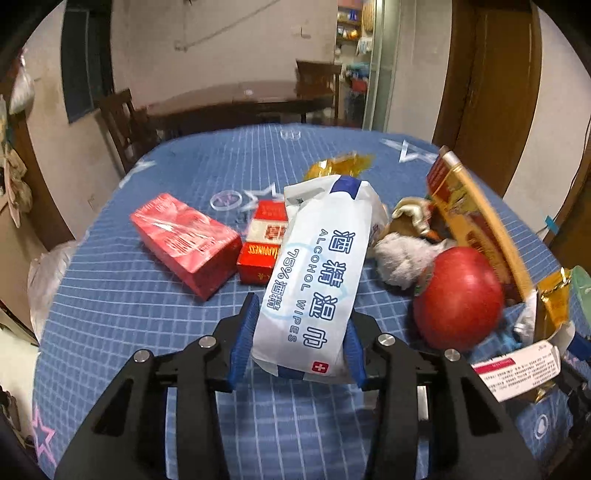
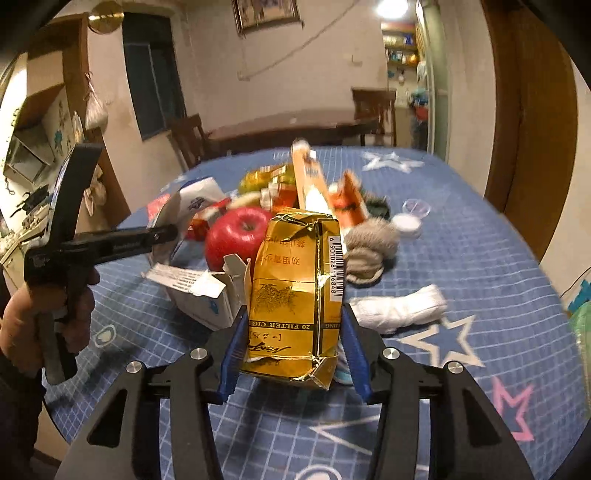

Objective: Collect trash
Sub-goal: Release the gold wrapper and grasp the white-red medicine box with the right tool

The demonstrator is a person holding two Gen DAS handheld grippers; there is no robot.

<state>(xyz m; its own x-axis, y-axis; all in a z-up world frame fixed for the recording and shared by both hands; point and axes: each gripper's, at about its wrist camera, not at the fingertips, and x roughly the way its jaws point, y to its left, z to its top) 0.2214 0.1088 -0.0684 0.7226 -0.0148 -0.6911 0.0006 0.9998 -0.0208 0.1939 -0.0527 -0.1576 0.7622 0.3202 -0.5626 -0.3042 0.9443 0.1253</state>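
My left gripper (image 1: 299,343) is clamped across the near end of the alcohol wipes packet (image 1: 317,280), its far end tipped up off the blue tablecloth (image 1: 147,332) so it clears the red boxes (image 1: 184,243) ahead-left. My right gripper (image 2: 291,350) pinches the crumpled gold cigarette pack (image 2: 295,291) by its sides, the red apple (image 2: 236,236) just beyond it, so both pieces of trash can go together.

Table cover: blue grid cloth (image 1: 147,302) with white and pink stars, filling the lower frame.
Fruit: red apple (image 2: 236,232) at centre, shiny.
Furniture: dark dining table (image 1: 243,99) and wooden chair (image 1: 122,122) in the upper middle.
Wall: framed picture (image 2: 266,13) at the top edge.
Right side: brown door (image 2: 532,122).
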